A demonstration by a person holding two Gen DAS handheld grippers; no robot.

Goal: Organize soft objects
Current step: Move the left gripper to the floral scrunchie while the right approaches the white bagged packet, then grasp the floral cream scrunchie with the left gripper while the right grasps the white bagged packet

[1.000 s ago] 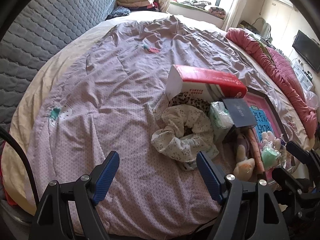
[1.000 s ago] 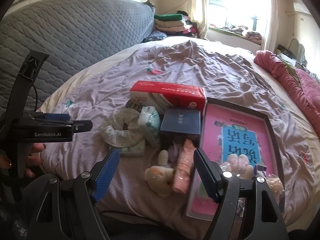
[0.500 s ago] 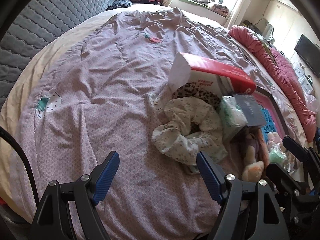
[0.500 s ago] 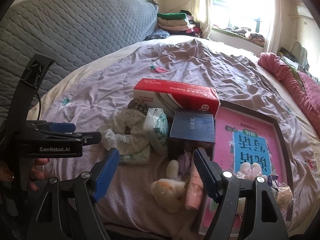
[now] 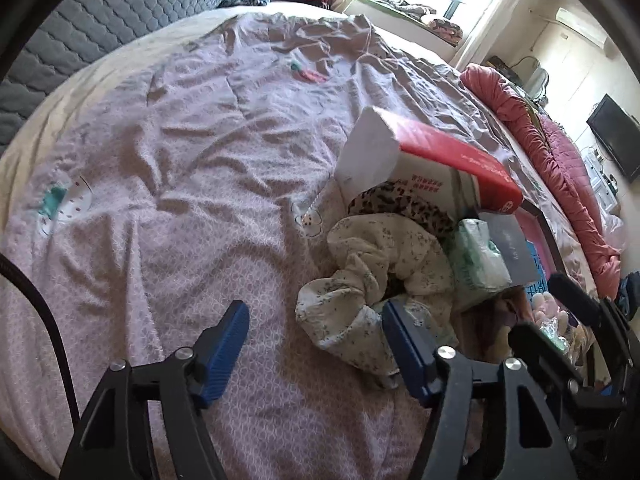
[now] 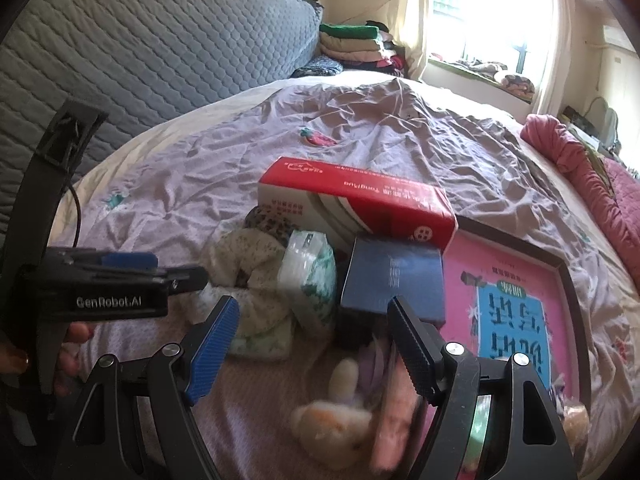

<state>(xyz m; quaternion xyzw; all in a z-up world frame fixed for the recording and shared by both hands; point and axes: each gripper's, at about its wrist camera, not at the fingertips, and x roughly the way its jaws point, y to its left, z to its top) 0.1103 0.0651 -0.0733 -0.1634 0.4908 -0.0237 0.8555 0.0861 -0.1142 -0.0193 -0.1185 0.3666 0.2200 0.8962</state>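
Blown-out window (image 6: 484, 20) glare, fisheye-warped edges, blurred plush toy (image 6: 336, 420)

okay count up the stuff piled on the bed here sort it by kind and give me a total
Scrunchies: 2, floral scrunchie and leopard scrunchie
Boxes: 2, red tissue box and navy box
Tissue packs: 1, green tissue pack
Plush toys: 1, plush bunny
Framed pictures: 1, pink framed picture
Total: 7

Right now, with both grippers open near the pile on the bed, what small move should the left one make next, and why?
Probably ease the left gripper forward and a little right so its open jaws straddle the floral scrunchie. The scrunchie lies just ahead, overlapping the right fingertip, and nothing is gripped yet.
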